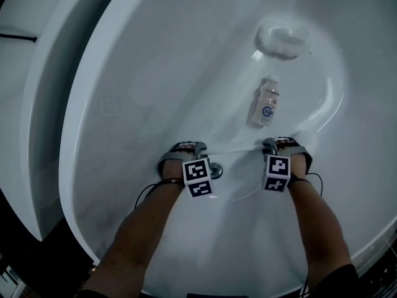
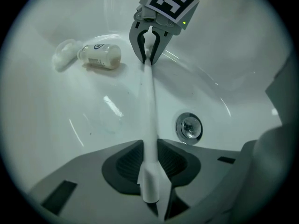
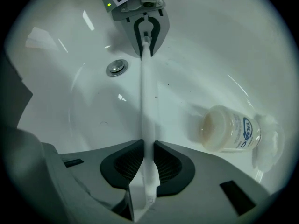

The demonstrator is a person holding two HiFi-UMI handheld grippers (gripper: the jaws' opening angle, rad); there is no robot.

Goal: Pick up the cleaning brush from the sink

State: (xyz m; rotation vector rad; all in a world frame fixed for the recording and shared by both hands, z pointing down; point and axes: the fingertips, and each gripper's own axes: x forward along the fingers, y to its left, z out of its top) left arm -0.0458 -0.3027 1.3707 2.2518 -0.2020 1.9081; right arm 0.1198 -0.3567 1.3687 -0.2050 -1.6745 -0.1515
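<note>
Grip on both ends of the cleaning brush (image 2: pixel 149 106)

Both tongs point down into the white sink (image 1: pixel 155 73), and each one is clenched on one end of the brush's long white handle. In the left gripper view the ribbed dark pads (image 2: pixel 128 164) of the left tongs (image 2: pixel 150 160) press the wider end of the handle from both sides. In the right gripper view the right tongs (image 3: pixel 148 164) squeeze the thinner end in the same way. The handle runs straight from one pair of tongs to the other, low over the sink bottom; whether it touches the bottom, I cannot tell. In the head view the left tongs are at 9 o'clock of the right tongs. The round metal drain (image 1: pixel 215 170) is just beside the left tongs, at their 4 o'clock. A small bottle (image 1: pixel 267 102) with a blue label lies on its side at 12 o'clock of the right tongs, apart from the handle. A white lump (image 1: pixel 282 39) sits further toward 12 o'clock, near the bottle's cap end.
</note>
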